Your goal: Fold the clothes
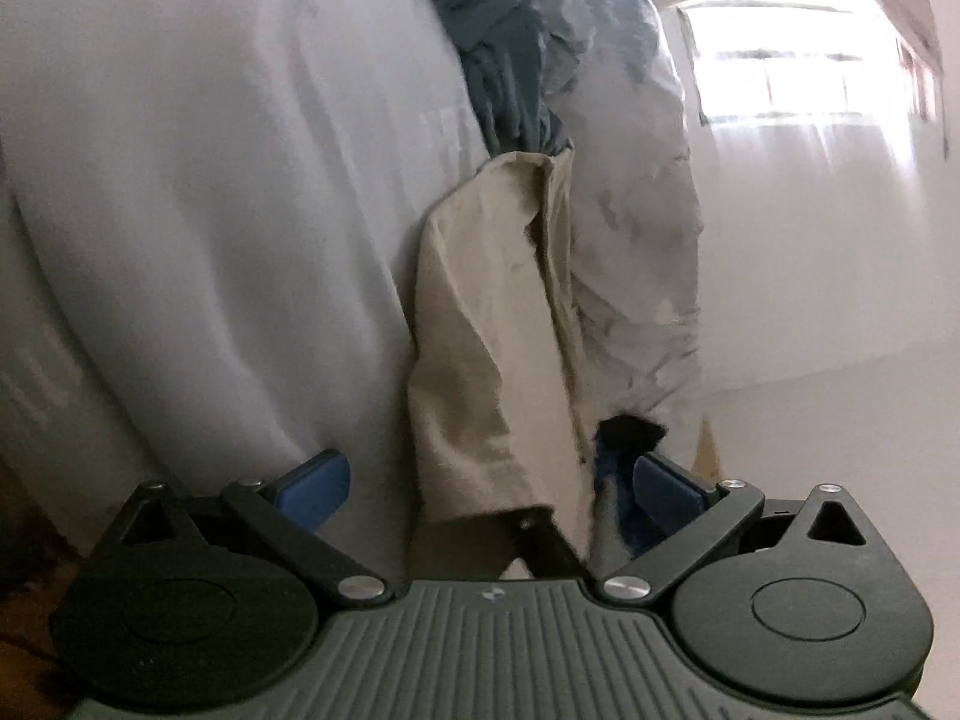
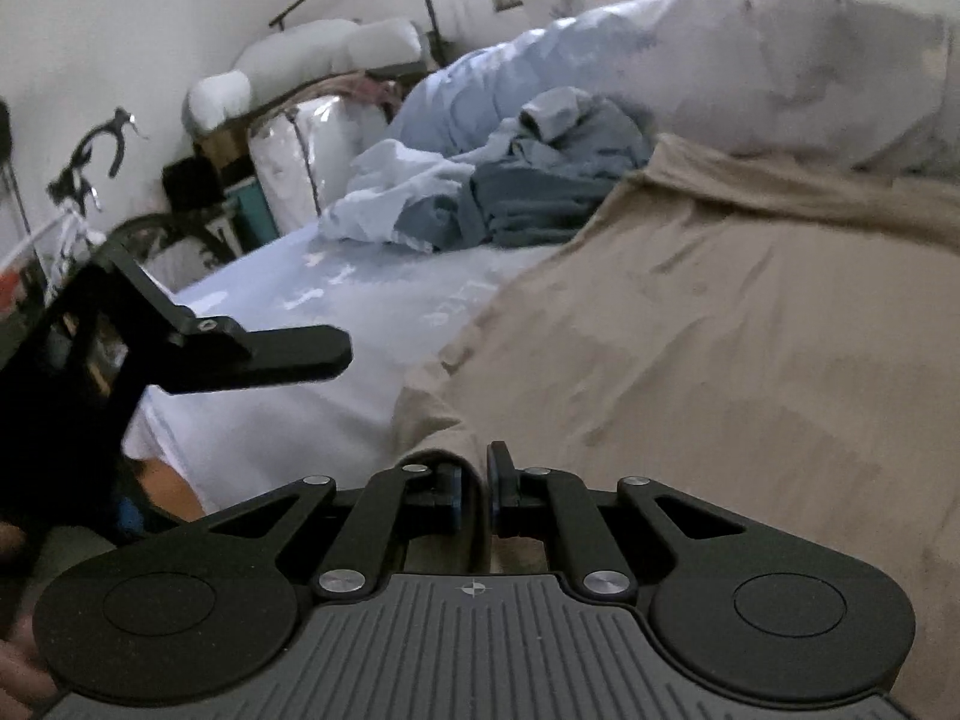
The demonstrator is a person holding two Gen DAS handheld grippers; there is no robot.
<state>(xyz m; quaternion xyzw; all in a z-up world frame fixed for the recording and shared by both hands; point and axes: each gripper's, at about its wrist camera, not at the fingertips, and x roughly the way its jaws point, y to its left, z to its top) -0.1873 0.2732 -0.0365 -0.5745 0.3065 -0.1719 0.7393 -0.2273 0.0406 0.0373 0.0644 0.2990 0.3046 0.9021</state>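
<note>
Across the left wrist view, the left gripper (image 1: 492,483) stands with its jaws wide apart, the blue pads (image 1: 315,483) at lower left and lower right of the frame. A beige garment (image 1: 480,324) runs as a long narrow band from the lower centre up to mid-frame, its long axis roughly in line with the jaws, and its lower end passes between the open pads without being pressed by either. The whole scene is rolled sideways in this view, so the pale blue bed sheet (image 1: 210,210) fills the left half and a window sits at upper right; a heap of blue clothes (image 1: 510,60) lies beyond the garment's far end. Turning to the right wrist view, the right gripper (image 2: 477,495) has its jaws drawn nearly together on a raised fold of the same beige garment at lower centre, with cloth pinched between the pads. The garment spreads from that fold toward the right and upper right over the bed. The left gripper shows as a dark finger at left centre, just beside the garment's left edge and pointing toward it.
</note>
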